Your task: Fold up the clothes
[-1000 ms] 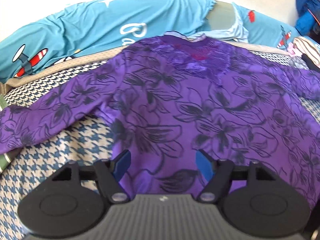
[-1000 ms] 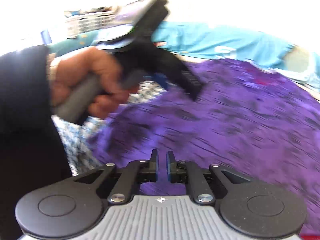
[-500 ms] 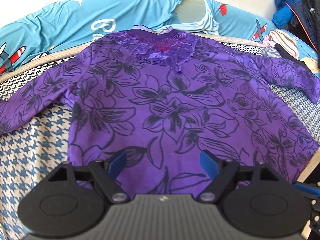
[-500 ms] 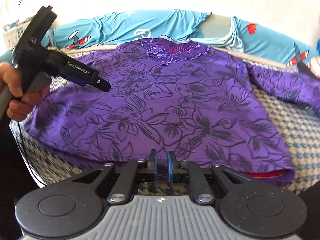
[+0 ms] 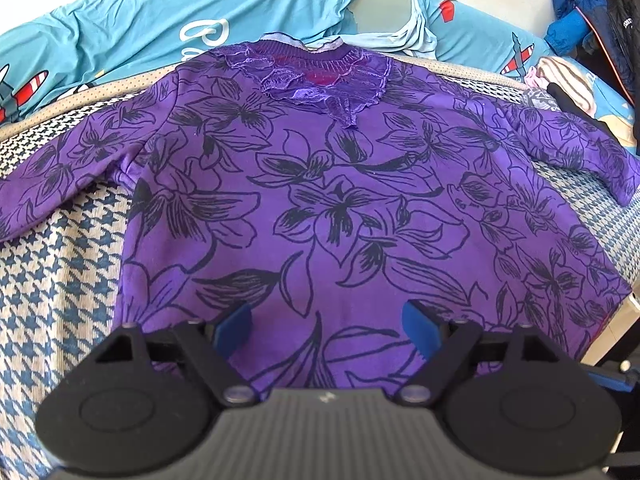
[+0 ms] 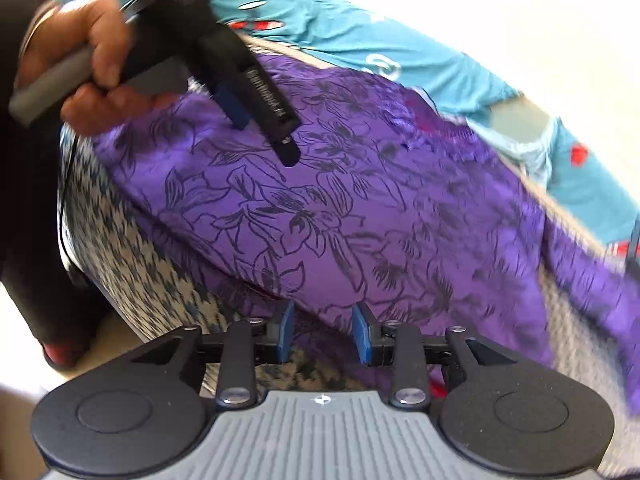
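A purple long-sleeved shirt (image 5: 340, 208) with black flower outlines lies flat, front up, both sleeves spread, on a blue-and-white houndstooth cover (image 5: 60, 280). My left gripper (image 5: 326, 320) hovers open over the middle of the lower hem, nothing between its blue pads. The right wrist view shows the same shirt (image 6: 360, 208) tilted. There my right gripper (image 6: 322, 332) sits at the hem near the bed edge. Its jaws are opening, with hem cloth showing in the gap and the pads not pressing on it. A hand (image 6: 92, 60) holds the left gripper (image 6: 262, 134) above the shirt.
A teal printed sheet (image 5: 120, 12) lies behind the collar. A blue jacket (image 5: 576, 12) and a striped cloth (image 5: 568, 80) are piled at the far right. The cover's edge (image 6: 152, 272) drops off just below the hem.
My right gripper's pads have parted from shut, and it rolled and moved closer to the hem. The left gripper shifted so the shirt sits centred, then held still.
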{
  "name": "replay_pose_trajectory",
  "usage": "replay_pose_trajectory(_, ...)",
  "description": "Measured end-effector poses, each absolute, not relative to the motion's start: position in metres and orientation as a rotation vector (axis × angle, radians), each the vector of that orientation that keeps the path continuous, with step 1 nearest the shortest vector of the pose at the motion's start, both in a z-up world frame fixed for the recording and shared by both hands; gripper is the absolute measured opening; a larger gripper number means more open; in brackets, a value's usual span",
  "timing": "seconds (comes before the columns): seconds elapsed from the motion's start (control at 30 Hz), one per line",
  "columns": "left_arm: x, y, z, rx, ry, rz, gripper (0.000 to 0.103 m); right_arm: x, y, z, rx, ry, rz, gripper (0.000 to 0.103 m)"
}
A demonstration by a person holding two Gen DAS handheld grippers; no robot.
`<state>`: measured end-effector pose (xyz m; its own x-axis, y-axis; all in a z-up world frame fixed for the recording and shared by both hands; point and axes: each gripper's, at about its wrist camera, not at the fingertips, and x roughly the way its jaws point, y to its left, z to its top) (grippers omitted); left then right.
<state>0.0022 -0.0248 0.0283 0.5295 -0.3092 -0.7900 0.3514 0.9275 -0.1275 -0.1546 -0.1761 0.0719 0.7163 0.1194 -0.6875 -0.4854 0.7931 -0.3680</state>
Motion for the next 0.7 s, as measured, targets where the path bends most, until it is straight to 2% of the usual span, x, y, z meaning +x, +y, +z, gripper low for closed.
replay_pose_trajectory(0.2, 0.002, -0.024, 0.028, 0.044, 0.94, -0.39, 0.082, -0.142, -0.172, 0.062, -0.65, 0.686, 0.378, 0.033)
replay_pose_trajectory(0.23, 0.002, -0.024, 0.028, 0.044, 0.94, -0.389, 0.082, -0.14, -0.173, 0.063, -0.623, 0.694, 0.382, 0.029)
replay_pose_trajectory(0.27, 0.002, -0.024, 0.028, 0.043, 0.94, -0.389, 0.082, -0.138, -0.175, 0.063, -0.598, 0.703, 0.388, 0.018)
replay_pose_trajectory(0.4, 0.002, -0.025, 0.028, 0.045, 0.94, -0.388, 0.083, -0.138, -0.177, 0.064, -0.566, 0.707, 0.39, 0.004)
replay_pose_trajectory(0.7, 0.003, -0.026, 0.028, 0.044, 0.936, -0.384, 0.084, -0.151, -0.175, 0.076, -0.432, 0.746, 0.464, 0.004)
